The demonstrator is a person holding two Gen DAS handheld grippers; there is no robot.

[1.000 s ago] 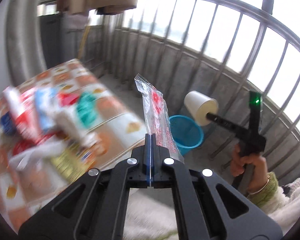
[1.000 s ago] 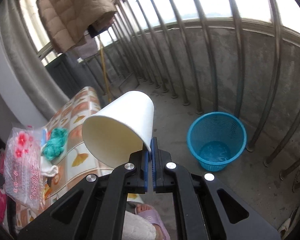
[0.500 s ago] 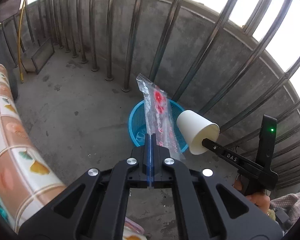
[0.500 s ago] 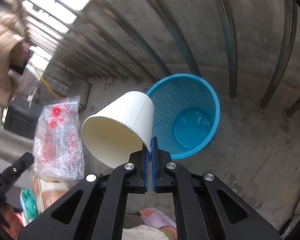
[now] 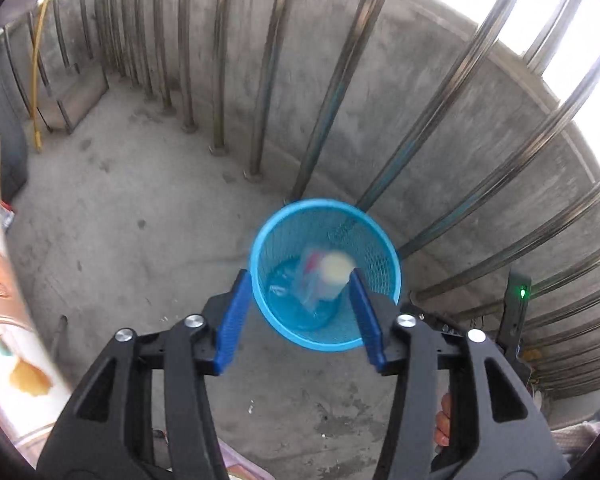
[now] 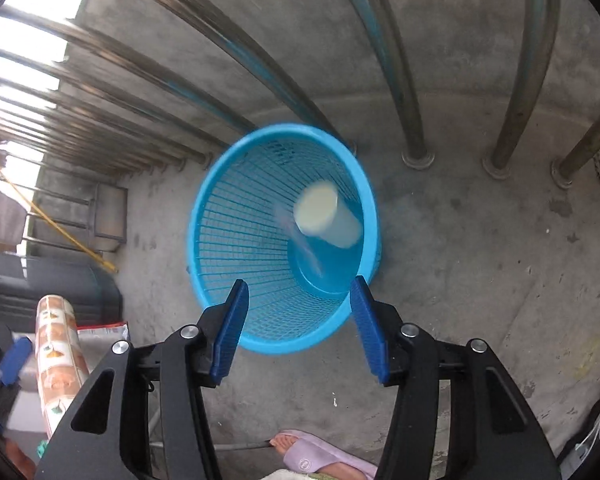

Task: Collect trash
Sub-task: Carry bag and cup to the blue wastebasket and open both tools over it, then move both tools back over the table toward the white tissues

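A blue mesh trash basket (image 5: 264,240) stands on the concrete floor by the railing; it also shows in the right wrist view (image 6: 220,184). Inside it, blurred, are a white paper cup (image 5: 334,270) (image 6: 326,216) and a clear plastic bag with red print (image 5: 310,280) (image 6: 300,240). My left gripper (image 5: 300,316) is open and empty above the basket's near rim. My right gripper (image 6: 298,324) is open and empty, also just above the near rim.
Steel railing bars (image 5: 332,92) and a low concrete wall (image 6: 460,40) stand right behind the basket. A table with a patterned cloth (image 5: 4,300) is at the left. A foot in a purple slipper (image 6: 320,454) is near the bottom.
Both grippers opened over the basket. The left let go of the plastic bag and the right let go of the paper cup; both now sit blurred inside the basket.
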